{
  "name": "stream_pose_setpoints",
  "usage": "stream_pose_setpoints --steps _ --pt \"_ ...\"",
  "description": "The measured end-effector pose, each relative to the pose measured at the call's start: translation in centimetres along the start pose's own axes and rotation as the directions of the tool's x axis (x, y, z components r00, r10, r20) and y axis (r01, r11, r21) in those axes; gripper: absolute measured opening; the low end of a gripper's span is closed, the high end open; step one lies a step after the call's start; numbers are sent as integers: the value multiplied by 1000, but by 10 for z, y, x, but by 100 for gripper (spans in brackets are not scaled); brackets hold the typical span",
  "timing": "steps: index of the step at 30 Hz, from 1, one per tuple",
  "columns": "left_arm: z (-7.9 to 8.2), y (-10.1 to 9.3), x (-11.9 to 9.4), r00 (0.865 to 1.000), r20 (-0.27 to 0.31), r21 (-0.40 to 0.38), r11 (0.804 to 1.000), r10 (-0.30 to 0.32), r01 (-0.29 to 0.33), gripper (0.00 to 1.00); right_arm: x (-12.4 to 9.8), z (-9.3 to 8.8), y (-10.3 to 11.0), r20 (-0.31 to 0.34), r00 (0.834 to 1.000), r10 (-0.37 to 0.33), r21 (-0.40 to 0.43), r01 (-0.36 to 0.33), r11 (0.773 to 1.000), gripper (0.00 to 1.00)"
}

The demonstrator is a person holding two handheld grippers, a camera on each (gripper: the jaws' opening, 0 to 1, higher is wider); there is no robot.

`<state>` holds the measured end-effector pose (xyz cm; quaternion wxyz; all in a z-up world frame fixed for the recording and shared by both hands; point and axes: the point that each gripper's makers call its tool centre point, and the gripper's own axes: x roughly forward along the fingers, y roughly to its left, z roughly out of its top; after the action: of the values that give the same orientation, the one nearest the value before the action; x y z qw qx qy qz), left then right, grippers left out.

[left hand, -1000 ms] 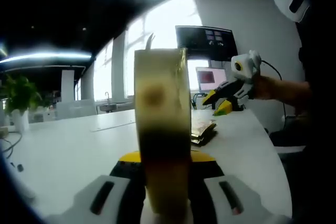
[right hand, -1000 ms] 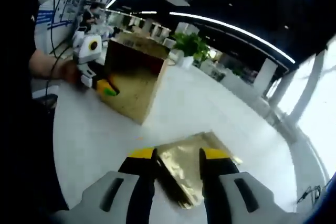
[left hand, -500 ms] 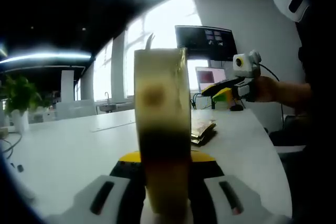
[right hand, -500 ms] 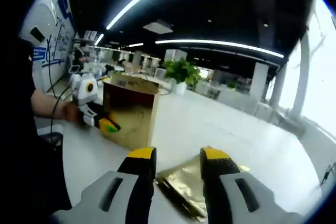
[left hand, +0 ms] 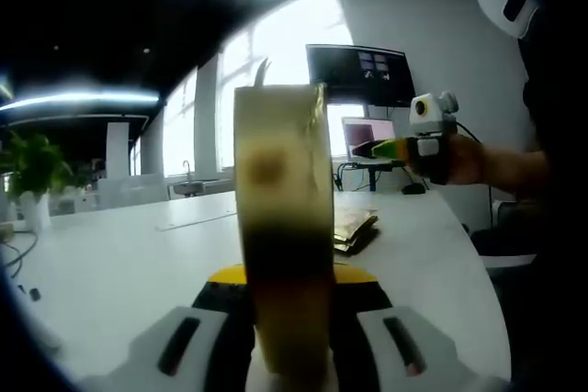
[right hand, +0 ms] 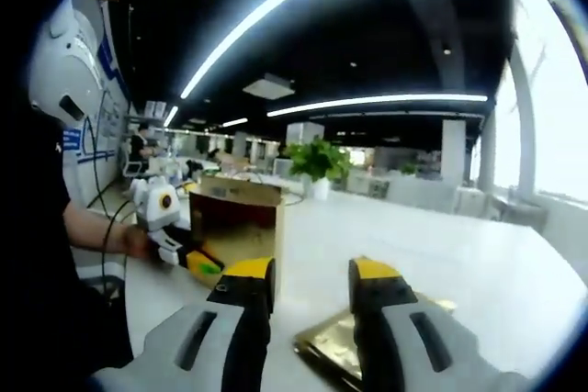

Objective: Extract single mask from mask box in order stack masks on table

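While the left claw point(left hand: 292, 319) grips one gold mask box point(left hand: 283, 227) by its near edge, its two jaws pressed against the box's sides, the box stands upright on the white counter point(left hand: 119, 263). In the left gripper view, one low stack of gold mask packets point(left hand: 354, 229) lies flat on the counter just beyond the box and to its right; how many packets it holds cannot be counted. Above and past that stack hovers the right claw point(left hand: 372, 148), held in a hand point(left hand: 464, 158), clear of the counter. Farther behind the box two screens show: one dark monitor point(left hand: 360, 75) and below it one smaller lit display point(left hand: 369, 138). Far to the left of the box stands one potted plant point(left hand: 32, 172).

In the right gripper view, the right claw point(right hand: 308, 286) has its two yellow-tipped jaws apart with nothing between them. The stack of gold mask packets point(right hand: 367, 341) lies on the counter point(right hand: 478, 273) just below and beyond those tips. To the left of the stack stands the mask box point(right hand: 237, 227), and the left claw point(right hand: 197, 259) meets its near side, held by a hand point(right hand: 138, 240). One potted plant point(right hand: 317, 164) stands behind the box.
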<state>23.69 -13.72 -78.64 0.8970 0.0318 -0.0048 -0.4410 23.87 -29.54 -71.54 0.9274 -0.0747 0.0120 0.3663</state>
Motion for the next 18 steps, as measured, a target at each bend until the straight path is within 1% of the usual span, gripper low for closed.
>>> stream_pose_setpoints --steps 2,4,5,6,8,10,14,15,18 --pt "0 0 0 1000 0 3 1000 -1 1 32 1 0 1 -4 1000 5 1 -5 1000 26" --pt "0 -1 0 1000 1 4 1000 -3 3 32 2 -1 -1 -27 1000 -1 -26 1 1000 26" --pt "-1 0 -1 1000 1 4 1000 -4 4 32 3 1 -2 -26 1000 -6 -36 5 999 26" --pt "-1 1 -1 1000 1 3 1000 -6 6 32 3 3 -3 -20 1000 -10 -38 9 999 26" --pt "-3 1 0 1000 -3 3 1000 -9 9 32 1 13 -3 23 1000 -11 -28 12 1000 26" --pt "-3 1 0 1000 -5 5 1000 -8 8 32 -1 17 -3 50 999 -13 -5 13 1000 26" --pt "-3 1 0 1000 -9 8 1000 -3 3 32 -3 9 -4 42 999 -16 33 15 999 26" --pt "-3 0 0 1000 -11 11 1000 -2 2 32 -5 8 -4 48 999 -16 50 14 999 25" --pt "-4 0 1 1000 -15 16 1000 2 -2 32 -9 7 -2 55 998 -11 63 7 998 25"
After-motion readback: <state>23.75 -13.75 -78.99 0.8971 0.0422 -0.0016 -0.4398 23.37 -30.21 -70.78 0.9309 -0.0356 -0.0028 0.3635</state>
